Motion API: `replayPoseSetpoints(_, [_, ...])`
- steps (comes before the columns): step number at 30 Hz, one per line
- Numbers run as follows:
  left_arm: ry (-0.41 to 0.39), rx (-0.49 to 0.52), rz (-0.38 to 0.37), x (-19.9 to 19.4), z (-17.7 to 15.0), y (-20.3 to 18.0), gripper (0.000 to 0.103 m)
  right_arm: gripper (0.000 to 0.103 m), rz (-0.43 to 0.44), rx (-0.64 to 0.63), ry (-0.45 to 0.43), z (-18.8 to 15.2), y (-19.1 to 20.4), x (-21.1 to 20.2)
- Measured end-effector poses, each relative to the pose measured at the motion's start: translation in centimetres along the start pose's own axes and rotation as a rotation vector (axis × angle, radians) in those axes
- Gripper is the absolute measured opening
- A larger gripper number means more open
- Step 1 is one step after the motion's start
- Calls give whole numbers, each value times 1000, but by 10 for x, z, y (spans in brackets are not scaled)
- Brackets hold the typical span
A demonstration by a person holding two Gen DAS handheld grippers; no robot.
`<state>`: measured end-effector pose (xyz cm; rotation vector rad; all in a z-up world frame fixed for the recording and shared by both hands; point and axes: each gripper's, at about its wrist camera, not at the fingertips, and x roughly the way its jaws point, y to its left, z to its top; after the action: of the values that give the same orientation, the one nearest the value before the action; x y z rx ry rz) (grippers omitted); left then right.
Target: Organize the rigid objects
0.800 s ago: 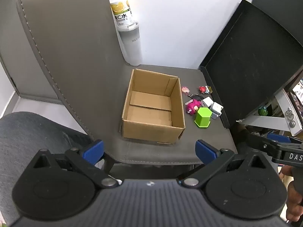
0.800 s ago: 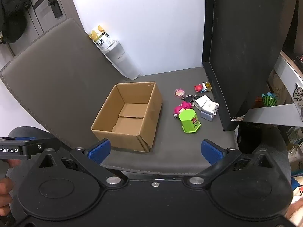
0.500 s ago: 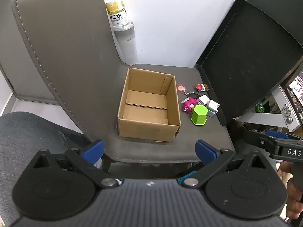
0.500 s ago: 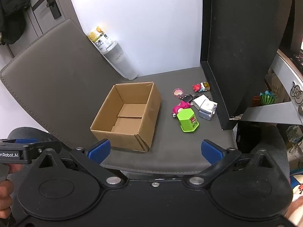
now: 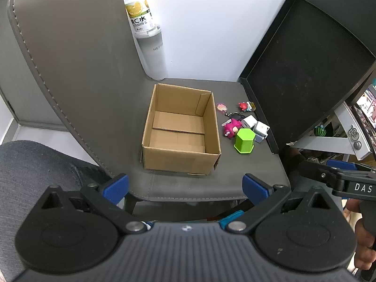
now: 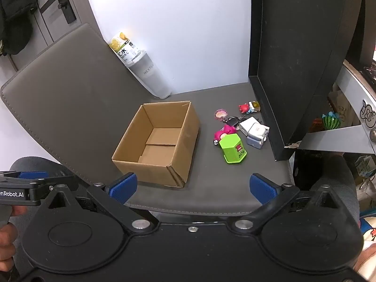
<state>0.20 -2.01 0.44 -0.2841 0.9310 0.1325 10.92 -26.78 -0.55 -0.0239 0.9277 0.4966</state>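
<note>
A grey chair [image 5: 188, 188] carries all the things, and both views look down on its seat from the front edge. An open cardboard box [image 5: 181, 129] stands in the middle of the seat with its flaps folded down inside, and nothing lies in it.

To the right of the box, a small group of objects lies on the seat, between the box and a black panel [image 5: 305, 70] that stands at the right edge of the seat. The green container [image 6: 232, 149] is the nearest one to the front, and it stands upright. Just behind it lies a pink toy [image 6: 223, 132], which touches it or nearly touches it. Beside these are a white charger [image 6: 248, 124] and a white block toy [image 6: 257, 135], close together. Further back lie a round pink keyring charm [image 6: 221, 113], a black key [image 6: 232, 120] and a small red figure [image 6: 244, 107] with a yellow piece next to it.

A tall bottle with a lemon label [image 5: 148, 37] leans in the back corner, between the chair back and the white wall.

The left tool [image 5: 185, 183] hangs above the front edge of the seat with its blue pads wide apart, and it holds nothing. The right tool [image 6: 192, 185] is in the same state: fully spread, tilted down toward the seat, with nothing between its pads. Both tools are well apart from the box and from the small objects. A hand [image 6: 7, 246] grips the handle of the left tool at the edge of the right view.
</note>
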Motion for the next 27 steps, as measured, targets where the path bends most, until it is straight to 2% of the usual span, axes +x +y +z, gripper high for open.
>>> replayPoseSetpoints(27, [-6, -6, 0, 1, -3, 7, 102, 103, -1, -2, 12, -2, -2, 2])
